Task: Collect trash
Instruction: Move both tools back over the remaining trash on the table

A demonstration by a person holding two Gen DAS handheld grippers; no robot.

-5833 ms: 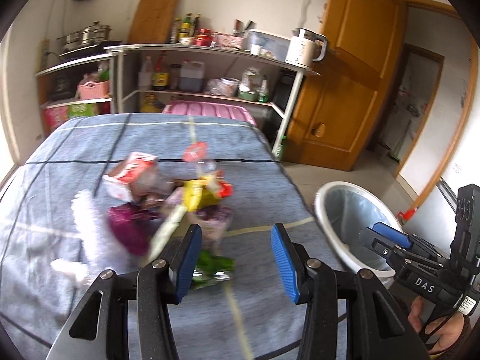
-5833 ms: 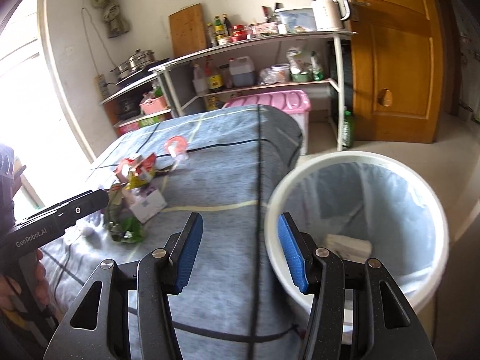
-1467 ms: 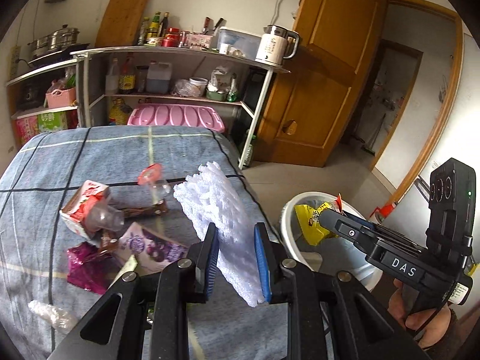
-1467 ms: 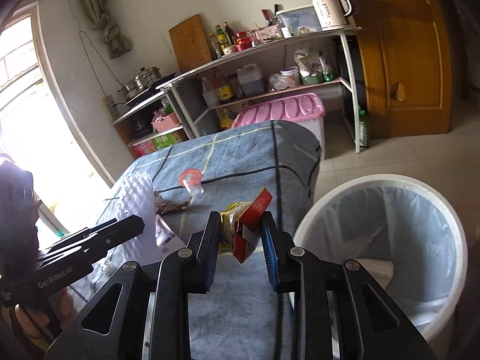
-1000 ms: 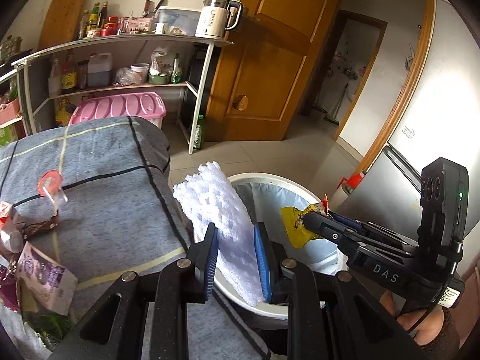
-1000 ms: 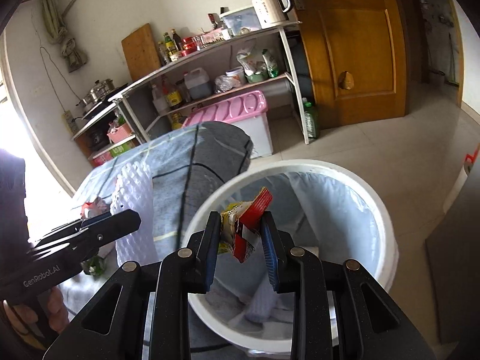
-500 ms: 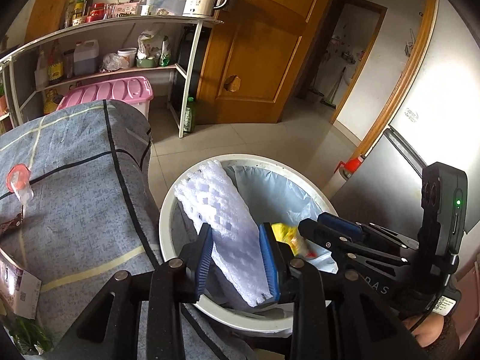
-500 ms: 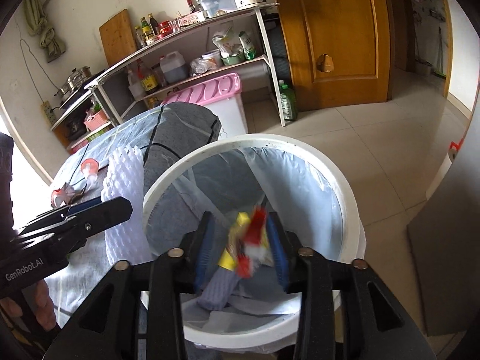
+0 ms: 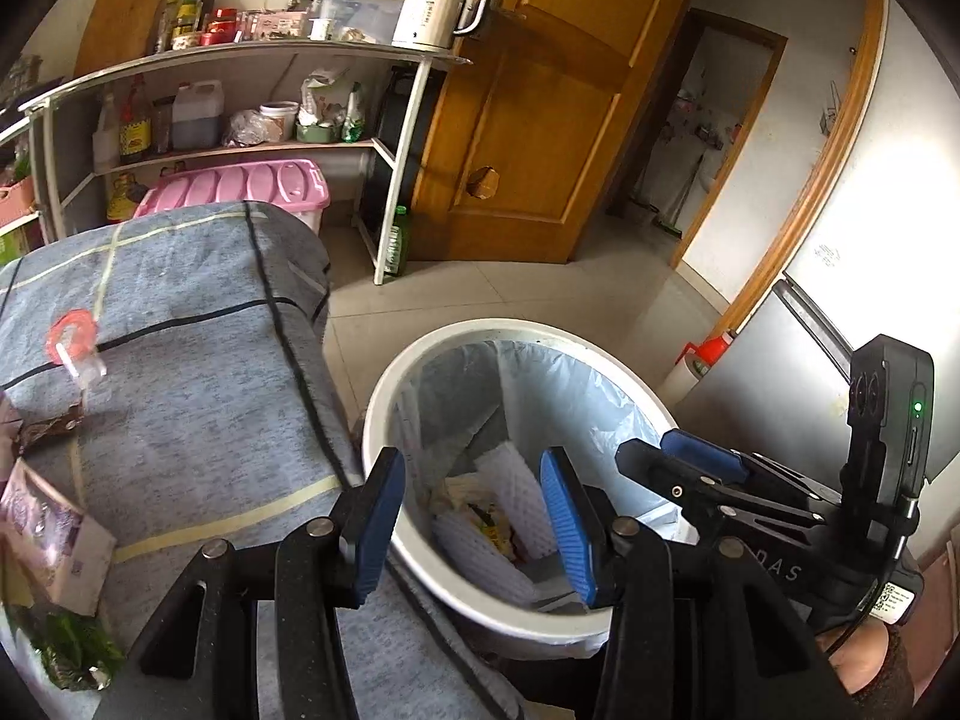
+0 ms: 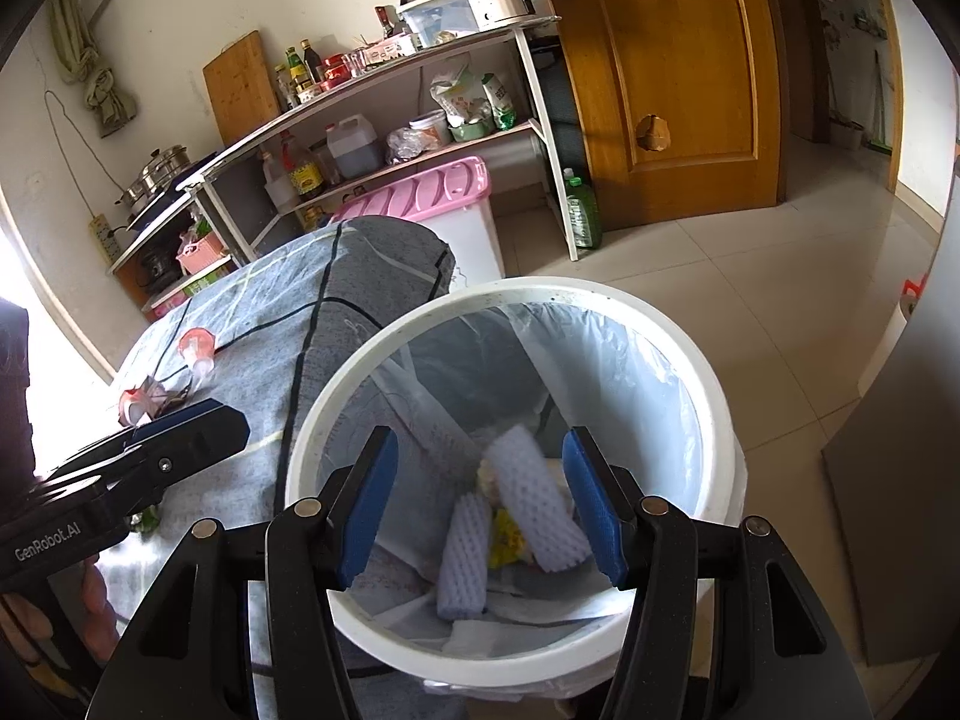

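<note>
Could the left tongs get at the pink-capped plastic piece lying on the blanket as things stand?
Probably yes. The left tongs hang empty over the bin, jaws opening, and the pink-capped piece lies in the open on the blanket with nothing on it or across the way.

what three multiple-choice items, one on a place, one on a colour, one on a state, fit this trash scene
1. Where do the white foam net sleeves lie?
A. on the grey cloth
B. inside the white trash bin
C. on the shelf

2. What colour is the storage box lid beyond the table?
A. pink
B. green
C. black

3. What is between the jaws of the right hand-held gripper?
A. a yellow wrapper
B. a foam sleeve, clamped
C. nothing

Answers: 1 B, both wrist views show the sleeves down in the lined white trash bin, beside a yellow wrapper. 2 A, the ribbed lid is plainly pink. 3 C, the blue pads stand apart and are opening, with only the bin's contents seen far below them; the left hand-held gripper is likewise empty and opening.
</note>
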